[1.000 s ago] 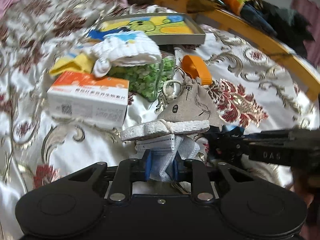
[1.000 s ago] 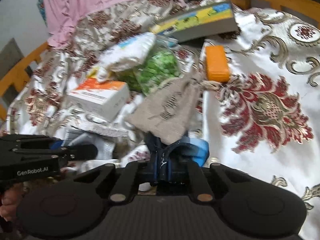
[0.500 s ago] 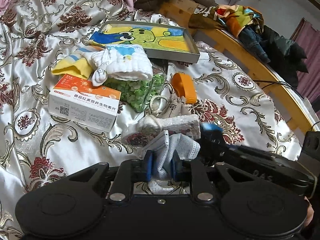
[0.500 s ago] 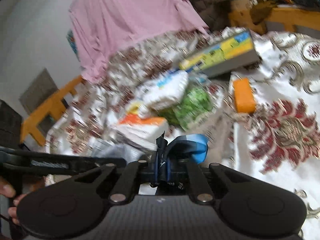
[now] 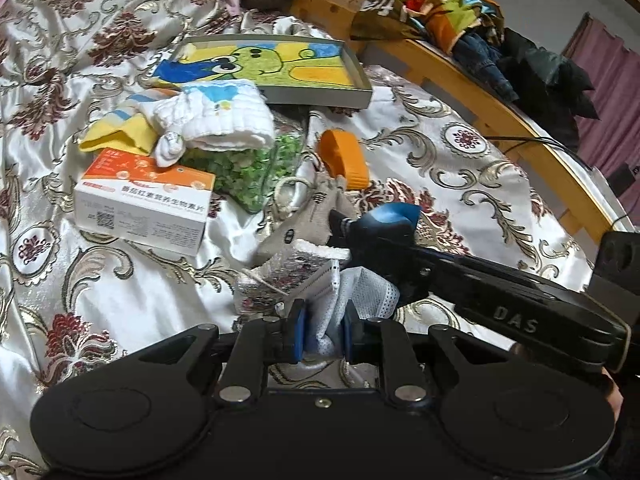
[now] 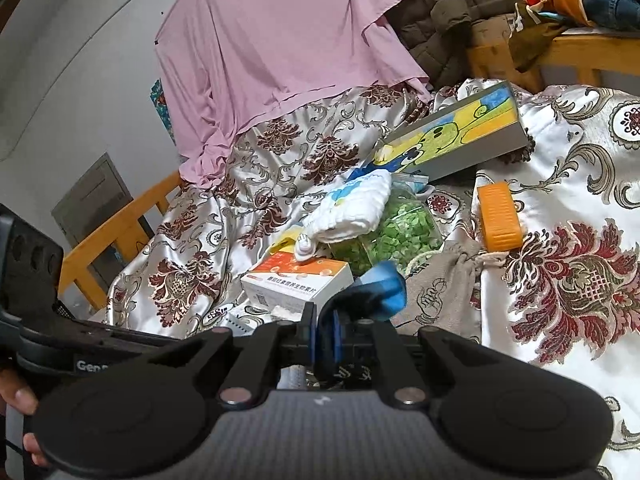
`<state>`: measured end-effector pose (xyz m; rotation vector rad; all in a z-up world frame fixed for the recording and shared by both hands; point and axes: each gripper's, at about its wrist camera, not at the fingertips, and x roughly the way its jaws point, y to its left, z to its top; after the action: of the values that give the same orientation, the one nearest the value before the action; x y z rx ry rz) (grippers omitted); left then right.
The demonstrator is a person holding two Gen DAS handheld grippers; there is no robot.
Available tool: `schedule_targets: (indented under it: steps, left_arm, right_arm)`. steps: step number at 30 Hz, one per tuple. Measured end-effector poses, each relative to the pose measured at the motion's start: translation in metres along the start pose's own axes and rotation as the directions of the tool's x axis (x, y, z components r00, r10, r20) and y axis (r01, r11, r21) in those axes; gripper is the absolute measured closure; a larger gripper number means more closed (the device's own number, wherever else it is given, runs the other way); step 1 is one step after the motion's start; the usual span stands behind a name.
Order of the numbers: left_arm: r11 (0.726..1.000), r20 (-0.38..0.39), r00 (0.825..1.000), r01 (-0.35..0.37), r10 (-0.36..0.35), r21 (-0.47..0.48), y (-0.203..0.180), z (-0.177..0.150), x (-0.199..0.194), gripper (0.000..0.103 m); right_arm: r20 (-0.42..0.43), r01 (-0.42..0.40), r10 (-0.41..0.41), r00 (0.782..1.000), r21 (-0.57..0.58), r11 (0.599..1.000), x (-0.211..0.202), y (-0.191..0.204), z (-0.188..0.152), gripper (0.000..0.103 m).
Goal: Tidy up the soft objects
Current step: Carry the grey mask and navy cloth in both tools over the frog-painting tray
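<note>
Left gripper [image 5: 320,330] clamped on a crumpled white mesh face mask [image 5: 352,292], cloth bunched between the blue pads. Right gripper [image 6: 323,338] pinched shut on a dark navy sock with a bright blue toe [image 6: 380,290], toe sticking up ahead of the jaws.

Seen from the left wrist: right gripper's black arm crossing just ahead and to the right, embossed "DAS" [image 5: 516,324] on its side. Seen from the right wrist: left gripper's black body low at the left, white lettering "Gen" [image 6: 90,366] readable, rest cut off; fingers of a hand [image 6: 18,396] beneath it.

Ahead of both grippers, on a cream satin bedspread with dark red floral medallions [image 5: 460,184]:
- grey linen drawstring pouch with black printed characters [image 6: 440,296], too small to read
- white and orange carton with Chinese print and a QR code [image 5: 144,204], ahead-left
- clear bag of green bits [image 5: 256,168], folded white quilted cloth [image 5: 216,120] on top
- orange plastic case [image 5: 344,158]
- flat grey box with a green cartoon frog picture [image 5: 264,68], farthest off
</note>
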<state>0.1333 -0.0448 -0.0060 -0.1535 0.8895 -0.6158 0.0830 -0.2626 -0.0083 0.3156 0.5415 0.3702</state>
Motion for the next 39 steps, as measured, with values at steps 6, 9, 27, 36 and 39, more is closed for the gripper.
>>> schedule_targets:
  steps: [6, 9, 27, 36, 39]
  left_arm:
    - [1.0, 0.007, 1.0, 0.002, -0.002, 0.014, -0.004, 0.0, -0.001, 0.084]
    - [1.0, 0.013, 1.0, 0.001, -0.001, 0.018, -0.004, 0.0, -0.001, 0.084]
    - [0.995, 0.064, 0.993, 0.095, -0.096, 0.022, 0.008, 0.017, -0.021, 0.084]
    - [0.997, 0.066, 0.995, 0.074, -0.074, 0.006, 0.017, 0.018, -0.021, 0.084]
    - [0.997, 0.063, 0.995, 0.072, -0.072, 0.007, 0.018, 0.018, -0.019, 0.083]
  right_arm:
    - [0.021, 0.017, -0.017, 1.0, 0.017, 1.0, -0.004, -0.002, 0.001, 0.094]
    - [0.035, 0.024, -0.025, 0.999, 0.014, 1.0, -0.006, -0.002, 0.001, 0.094]
    - [0.078, 0.082, -0.085, 0.993, 0.032, 0.996, -0.013, -0.008, 0.007, 0.094]
    - [-0.023, 0.141, -0.141, 0.99, 0.004, 0.99, 0.002, -0.009, 0.0, 0.053]
    - [-0.078, 0.189, -0.19, 0.979, -0.017, 0.982, 0.014, -0.009, -0.004, 0.05]
